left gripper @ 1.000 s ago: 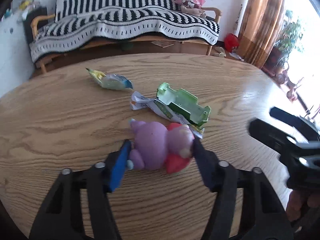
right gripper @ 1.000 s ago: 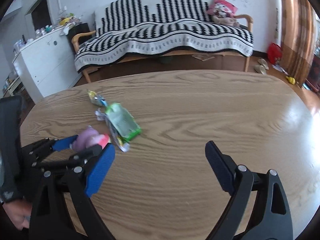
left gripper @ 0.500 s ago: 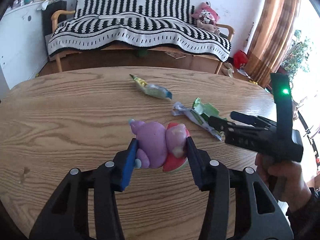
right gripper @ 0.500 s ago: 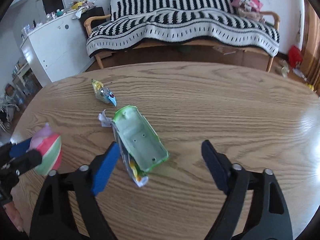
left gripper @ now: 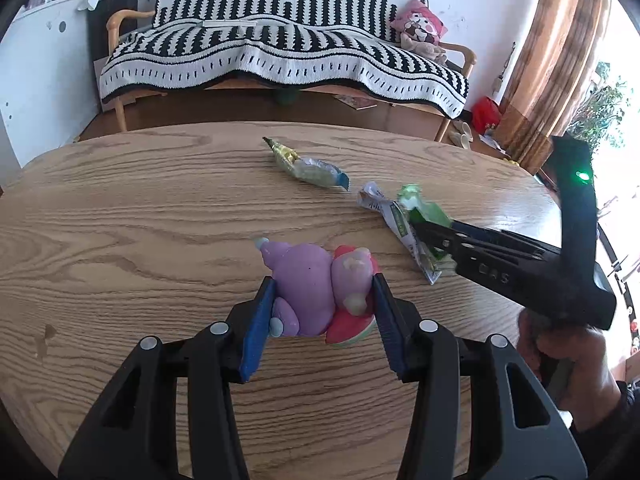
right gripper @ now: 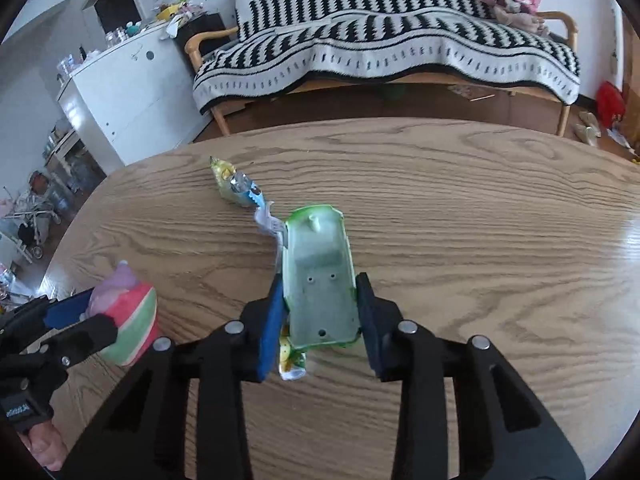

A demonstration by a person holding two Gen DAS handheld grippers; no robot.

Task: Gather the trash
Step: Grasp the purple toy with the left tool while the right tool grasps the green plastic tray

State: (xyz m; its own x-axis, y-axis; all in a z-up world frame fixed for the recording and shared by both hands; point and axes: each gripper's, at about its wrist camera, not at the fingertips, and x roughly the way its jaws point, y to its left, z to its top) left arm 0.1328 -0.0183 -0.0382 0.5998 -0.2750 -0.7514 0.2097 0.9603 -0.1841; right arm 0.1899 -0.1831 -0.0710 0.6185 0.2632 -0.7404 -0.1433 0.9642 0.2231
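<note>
My left gripper [left gripper: 322,316] is shut on a purple and pink soft toy [left gripper: 316,284] with a red and green base, just above the wooden table [left gripper: 120,240]. The toy also shows in the right wrist view [right gripper: 126,316]. My right gripper [right gripper: 320,312] is shut on a green plastic tray [right gripper: 320,276], with a crumpled white and green wrapper [right gripper: 290,360] lying under it. In the left wrist view the right gripper [left gripper: 436,236] sits over that wrapper [left gripper: 396,220]. A yellow and blue snack wrapper [left gripper: 308,166] lies farther back on the table.
A sofa with a black and white striped blanket [left gripper: 280,52] stands behind the table. A white cabinet [right gripper: 128,92] is at the left. Brown curtains [left gripper: 560,60] and a plant are at the right.
My left gripper closed on the soft toy and holds it. My right gripper moved left over the green tray and closed on it.
</note>
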